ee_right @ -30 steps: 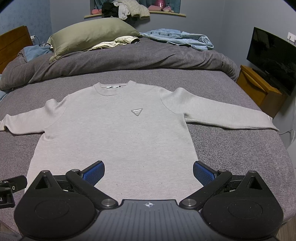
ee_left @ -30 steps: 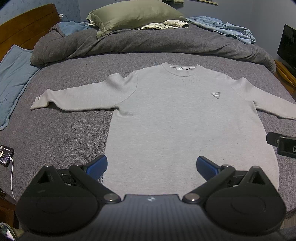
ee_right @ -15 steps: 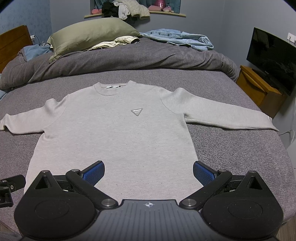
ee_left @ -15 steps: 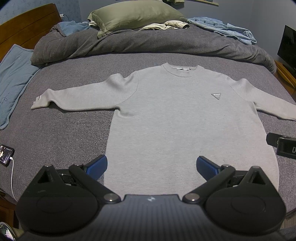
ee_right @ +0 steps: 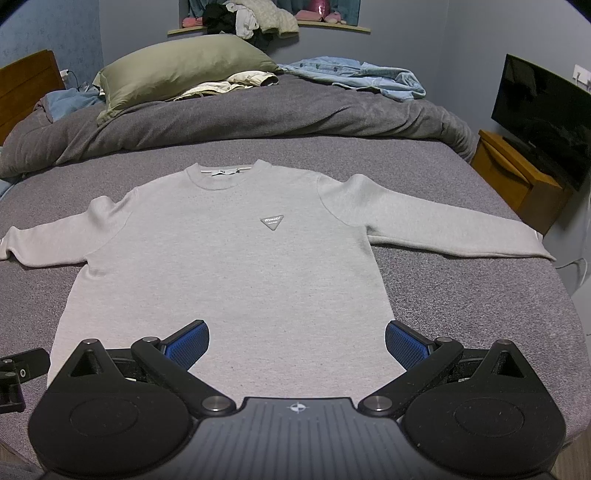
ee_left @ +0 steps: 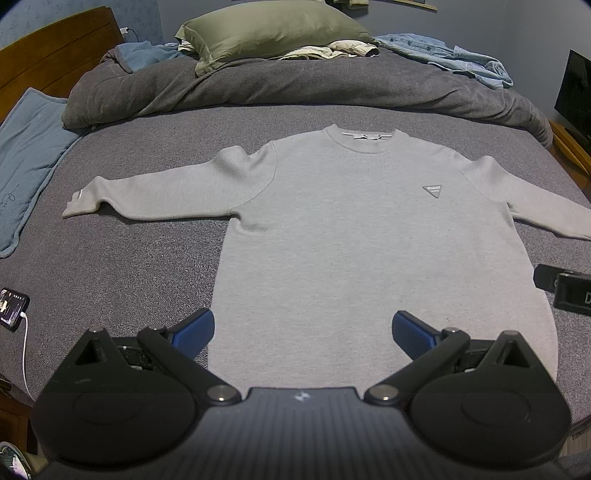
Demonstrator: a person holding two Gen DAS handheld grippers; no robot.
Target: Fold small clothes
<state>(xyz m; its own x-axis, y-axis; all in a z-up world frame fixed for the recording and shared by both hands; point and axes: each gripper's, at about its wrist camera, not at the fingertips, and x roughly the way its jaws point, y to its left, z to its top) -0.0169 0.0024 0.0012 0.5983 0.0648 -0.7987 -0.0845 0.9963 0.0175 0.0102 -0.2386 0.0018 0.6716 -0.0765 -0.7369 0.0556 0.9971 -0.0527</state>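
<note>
1. Left wrist view: pale grey long-sleeved knit sweatshirt [ee_left: 362, 236] lies flat, front up, on the dark grey bedspread [ee_left: 122, 269], collar toward the pillows, both sleeves spread out sideways. The left gripper [ee_left: 303, 330] hangs just over the hem near its left corner, blue pads wide apart, nothing between them.
2. Same view, handling: looks like thick, soft fleece w/ some weight, so prob. limp, drapes when lifted, not slippery, nothing fragile. Best grabs, I'd say: cuff of the left sleeve [ee_left: 79, 203] or the shoulder seam, then the hem corner. Pinch 1 layer too shallow and it may slide out.
3. Same view, extras: olive green pillow [ee_left: 273, 29] on the bunched duvet, a phone on a white cable [ee_left: 13, 308] at the bed edge, well apart from the garment.
4. Same view vs 1.0 s ago: practically no change; sweatshirt and pads sit where they were.
5. Right wrist view: same sweatshirt [ee_right: 236, 266], small grey triangular chest badge [ee_right: 272, 221] facing up, right sleeve [ee_right: 443, 229] running out toward the bed edge. The right gripper [ee_right: 297, 347] hovers over the hem, pads spread wide, empty.
6. Same view vs 1.0 s ago: the black clamp part of the other gripper at far left [ee_right: 14, 373] sits a touch lower in frame; cloth untouched, no fold started.
</note>
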